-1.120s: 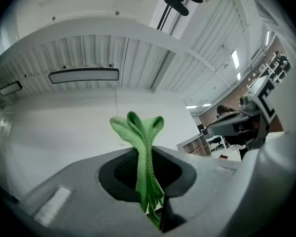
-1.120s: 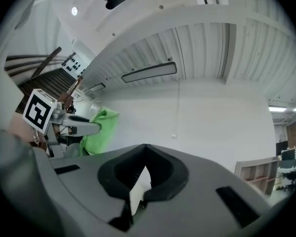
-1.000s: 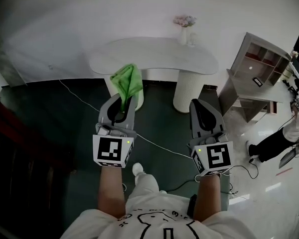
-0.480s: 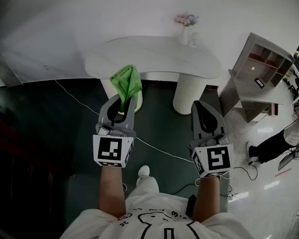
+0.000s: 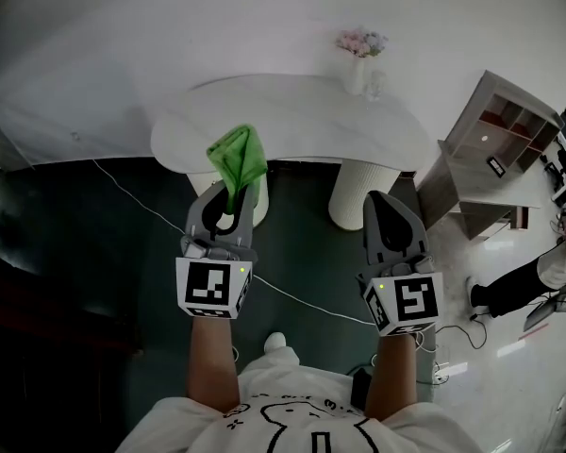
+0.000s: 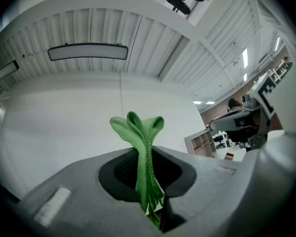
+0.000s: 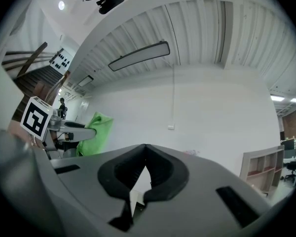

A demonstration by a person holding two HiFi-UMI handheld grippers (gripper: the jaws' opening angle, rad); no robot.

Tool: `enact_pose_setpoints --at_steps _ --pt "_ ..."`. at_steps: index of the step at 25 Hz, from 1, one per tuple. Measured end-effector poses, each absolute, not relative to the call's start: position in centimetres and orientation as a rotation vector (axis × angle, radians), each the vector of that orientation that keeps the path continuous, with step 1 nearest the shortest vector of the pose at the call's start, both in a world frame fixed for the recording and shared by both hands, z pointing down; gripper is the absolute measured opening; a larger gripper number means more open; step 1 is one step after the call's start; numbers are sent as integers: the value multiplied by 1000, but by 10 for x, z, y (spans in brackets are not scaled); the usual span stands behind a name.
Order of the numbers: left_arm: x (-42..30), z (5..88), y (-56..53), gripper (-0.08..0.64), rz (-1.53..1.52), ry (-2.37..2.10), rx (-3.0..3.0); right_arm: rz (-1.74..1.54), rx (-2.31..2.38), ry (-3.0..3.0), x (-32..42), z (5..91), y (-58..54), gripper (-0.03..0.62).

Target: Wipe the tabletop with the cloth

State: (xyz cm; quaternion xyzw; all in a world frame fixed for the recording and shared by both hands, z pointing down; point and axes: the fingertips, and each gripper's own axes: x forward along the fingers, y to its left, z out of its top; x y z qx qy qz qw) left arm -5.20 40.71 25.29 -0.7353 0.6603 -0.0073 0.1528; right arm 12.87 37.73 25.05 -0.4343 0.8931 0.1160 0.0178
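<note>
Both forearms reach forward side by side, bare, toward 12 o'clock in the head view. The left arm [image 5: 210,361] carries the left gripper [image 5: 228,194] at about 8 o'clock from the view's centre, with its marker cube [image 5: 213,288] facing up. Its jaws are clamped on a cloth [image 5: 239,159] that sticks out past the tips toward 12. The right arm [image 5: 393,371] holds the right gripper [image 5: 382,201] at about 4 o'clock, level with the left. Its jaws meet at the tips with nothing between them.
</note>
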Motion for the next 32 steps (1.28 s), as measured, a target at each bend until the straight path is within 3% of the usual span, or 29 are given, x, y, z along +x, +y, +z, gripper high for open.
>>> enact_pose_setpoints --at_steps 11,32 --pt "-134 240 344 58 3 1897 -2110 329 -1326 2775 35 237 312 -2" --pt "-152 238 280 58 -7 1881 -2096 314 -1353 2734 24 235 236 -2"
